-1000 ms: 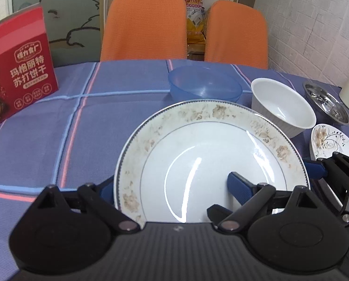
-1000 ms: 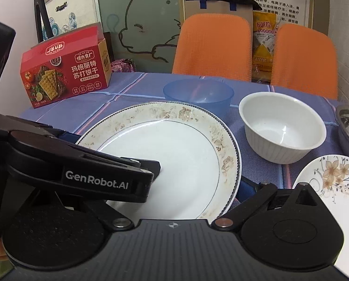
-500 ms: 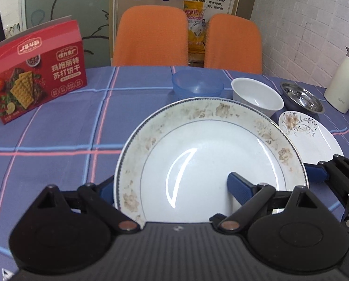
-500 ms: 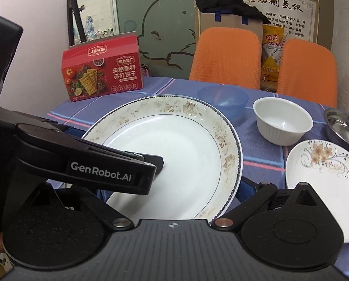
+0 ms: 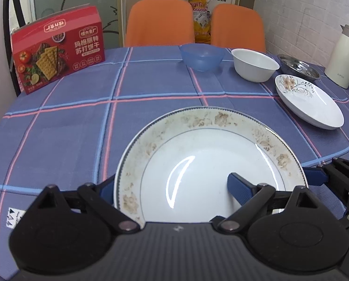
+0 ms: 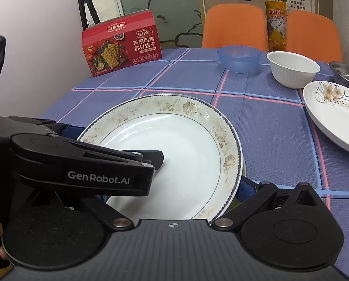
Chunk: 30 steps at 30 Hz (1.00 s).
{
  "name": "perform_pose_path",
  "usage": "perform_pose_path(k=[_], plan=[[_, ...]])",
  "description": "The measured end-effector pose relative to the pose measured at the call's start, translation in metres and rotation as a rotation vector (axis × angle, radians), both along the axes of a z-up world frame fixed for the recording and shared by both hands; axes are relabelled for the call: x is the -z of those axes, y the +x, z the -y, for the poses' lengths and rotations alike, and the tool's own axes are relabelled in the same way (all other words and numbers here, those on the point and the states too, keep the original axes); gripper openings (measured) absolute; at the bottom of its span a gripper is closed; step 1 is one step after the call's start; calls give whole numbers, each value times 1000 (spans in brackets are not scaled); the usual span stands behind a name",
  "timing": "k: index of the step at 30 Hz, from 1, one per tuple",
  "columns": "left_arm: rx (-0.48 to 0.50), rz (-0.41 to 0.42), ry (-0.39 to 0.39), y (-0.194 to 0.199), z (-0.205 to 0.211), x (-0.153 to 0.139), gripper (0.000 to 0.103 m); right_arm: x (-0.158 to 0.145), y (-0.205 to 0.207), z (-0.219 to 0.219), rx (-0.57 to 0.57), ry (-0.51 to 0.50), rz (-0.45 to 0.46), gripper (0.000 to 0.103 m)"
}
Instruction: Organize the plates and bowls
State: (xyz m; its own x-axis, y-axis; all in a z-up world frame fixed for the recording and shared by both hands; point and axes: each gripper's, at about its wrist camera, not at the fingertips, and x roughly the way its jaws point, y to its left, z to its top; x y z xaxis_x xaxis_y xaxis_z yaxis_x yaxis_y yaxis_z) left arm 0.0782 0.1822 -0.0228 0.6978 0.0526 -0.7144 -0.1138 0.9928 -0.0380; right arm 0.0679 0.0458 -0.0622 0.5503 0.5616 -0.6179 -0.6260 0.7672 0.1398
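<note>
The large white round plate with a faded brown floral rim [image 5: 209, 164] sits low at the near edge of the round table covered by a blue cloth with pink and light-blue checks [image 5: 80, 117], and both tools have hold of it. The left gripper [image 5: 172, 188] is clamped on the plate's near rim, one blue pad lying on the white inner face and the other tucked under the rim on the left. The right gripper [image 6: 198, 175] grips the same plate from its right side; one blue pad shows beneath the rim, while the other finger is hidden behind the left tool's black body marked GenRobot.AI [image 6: 80, 161], which crosses the right wrist view and covers part of the plate. Whether the plate rests on the cloth or is raised just above it cannot be told. Along the far edge of the table stand a translucent blue plastic bowl [image 5: 202, 57] and, just beside it to the right, a white ceramic bowl [image 5: 255, 64]. Near the right edge lies a white dish with a painted flower and black scrolls [image 5: 315, 105], and behind it a shallow steel dish [image 5: 299, 66] and a cream thermos jug [image 5: 344, 58]. A red cracker box [image 5: 57, 58] stands upright at the far left edge. Two orange chairs [image 5: 159, 21] stand behind the table.
</note>
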Motion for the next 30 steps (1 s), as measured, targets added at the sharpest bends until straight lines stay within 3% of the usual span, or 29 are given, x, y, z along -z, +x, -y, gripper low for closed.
perform_pose_path(k=[4, 12, 20, 30], plan=[[-8, -2, -14, 1, -3, 11, 93, 4, -1, -2, -11, -20, 4, 89], [-7, 101, 92, -5, 3, 0, 96, 2, -4, 3, 1, -16, 24, 86], [-62, 174, 82, -7, -11, -22, 98, -21, -9, 27, 69, 21, 149, 88], [54, 142, 93, 12, 29, -31, 99, -13, 12, 91, 228, 60, 86, 88]])
